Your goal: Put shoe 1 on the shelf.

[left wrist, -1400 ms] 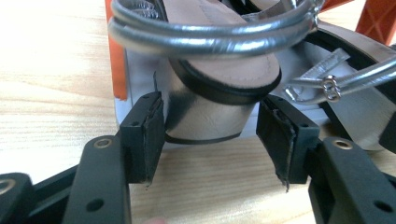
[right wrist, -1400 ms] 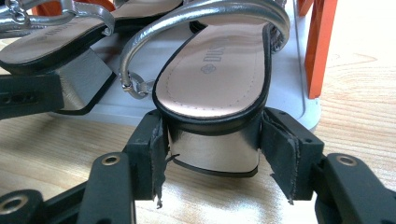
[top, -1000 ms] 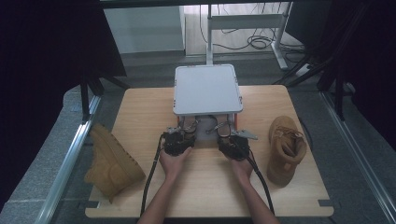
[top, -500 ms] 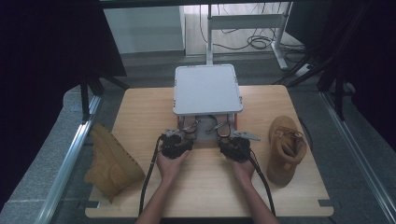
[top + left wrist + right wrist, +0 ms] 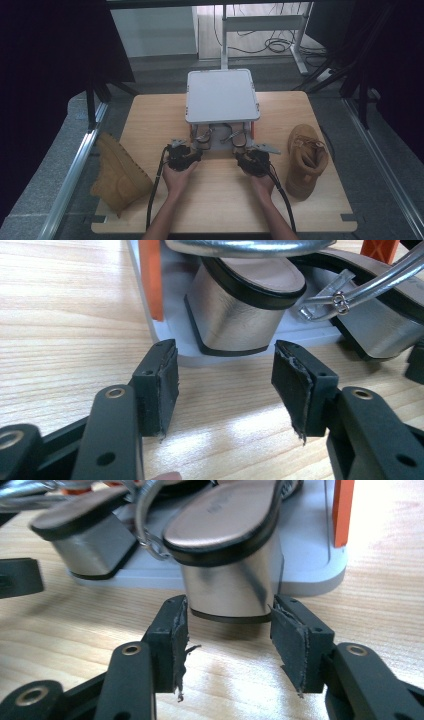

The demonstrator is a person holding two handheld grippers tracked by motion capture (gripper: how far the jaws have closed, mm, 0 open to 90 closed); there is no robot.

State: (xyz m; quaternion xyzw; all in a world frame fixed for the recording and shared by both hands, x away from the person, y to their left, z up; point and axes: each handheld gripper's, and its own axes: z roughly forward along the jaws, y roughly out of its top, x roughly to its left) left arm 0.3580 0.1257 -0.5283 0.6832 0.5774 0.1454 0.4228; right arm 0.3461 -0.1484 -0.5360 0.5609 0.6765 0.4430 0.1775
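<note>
Both tongs have just been closing, still gaping, gripping nothing. Left tongs face the silver block-heeled sandal at twelve o'clock; right tongs face its twin sandal. Both sandals sit on the grey two-tier rack mid-bench. Square each heel between the pads before squeezing.

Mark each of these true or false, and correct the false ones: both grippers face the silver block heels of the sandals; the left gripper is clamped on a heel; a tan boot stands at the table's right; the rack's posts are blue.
1. Both grippers face the silver block heels. True: the left gripper faces the left sandal's heel, the right gripper the right sandal's heel.
2. The left gripper is clamped on a heel. False: its jaws stand open, short of the heel, though they have just been closing a little.
3. A tan boot stands at the table's right. True.
4. The grey rack has blue posts. False: the posts are orange.
</note>
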